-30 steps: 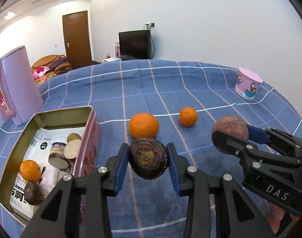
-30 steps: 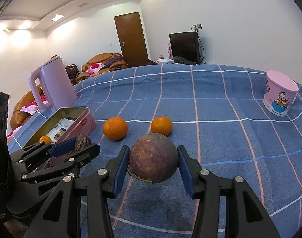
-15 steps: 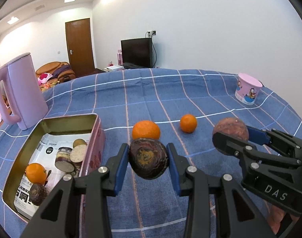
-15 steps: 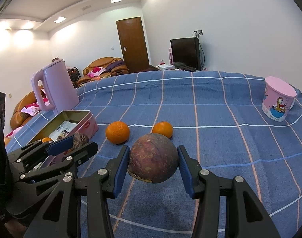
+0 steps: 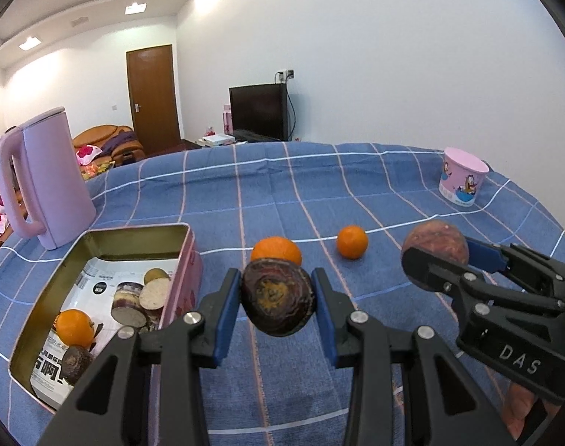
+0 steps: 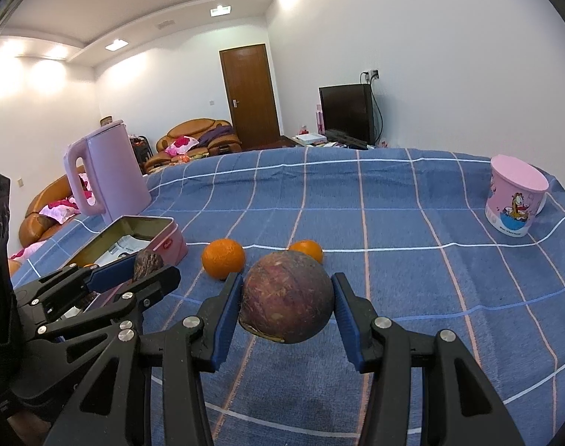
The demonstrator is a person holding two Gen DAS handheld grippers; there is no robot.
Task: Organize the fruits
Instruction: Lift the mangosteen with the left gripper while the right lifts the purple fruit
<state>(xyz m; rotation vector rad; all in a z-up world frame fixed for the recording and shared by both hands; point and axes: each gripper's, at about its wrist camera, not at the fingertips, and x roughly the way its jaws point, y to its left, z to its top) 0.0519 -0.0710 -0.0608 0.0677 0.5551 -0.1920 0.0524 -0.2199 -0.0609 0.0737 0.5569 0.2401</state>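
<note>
Currently both grippers carry fruit above the blue cloth [image 5: 393, 193]: left gripper [image 5: 278, 303] clamps a dark wrinkled fruit [image 5: 278, 303], right gripper [image 6: 288, 303] clamps a bigger purple fruit [image 6: 288, 303]. Landmark: open pink tin [image 5: 187, 260]. The dark fruit hangs just right of the tin's right wall, the purple one farther right. To do this well, I'd go one at a time, clear the wall, lower, then let go. Inside the tin an orange [image 5: 75, 327] and a dark fruit sit at the near end; the far end looks freer. Kettle [image 5: 48, 178] stands just behind the tin; two loose oranges [image 5: 352, 241] lie right of it.
</note>
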